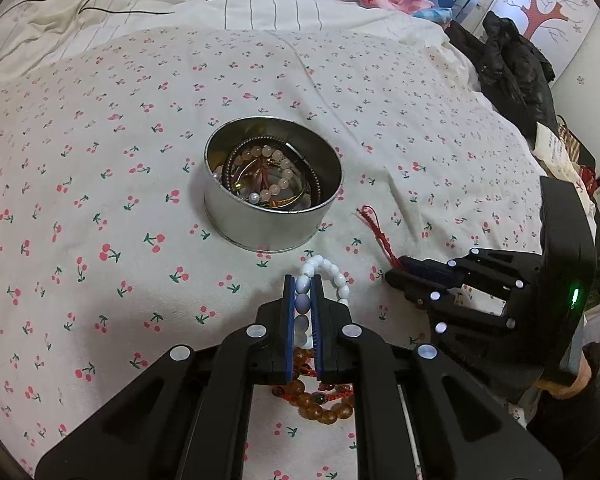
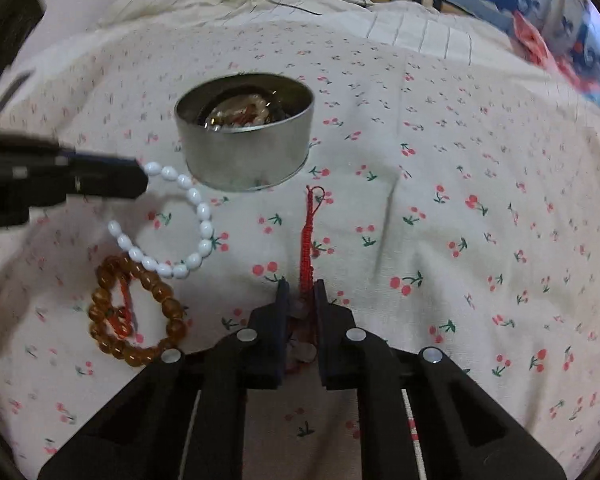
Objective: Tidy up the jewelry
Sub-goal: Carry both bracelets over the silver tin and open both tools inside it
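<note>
My left gripper (image 1: 303, 280) pinches the white bead bracelet (image 2: 180, 224) just in front of the unlabelled round metal tin (image 1: 274, 184) of jewelry. My right gripper (image 2: 300, 286) clamps the red braided cord (image 2: 309, 232) on the cherry-print bedsheet (image 1: 100, 160), with the amber bead bracelet (image 2: 136, 312) lying beside it.

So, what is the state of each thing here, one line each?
Left gripper: shut on white bracelet.
Right gripper: shut on red cord.
Tin: open, upright, jewelry inside.
Amber bracelet: lying on the sheet, not held.
</note>
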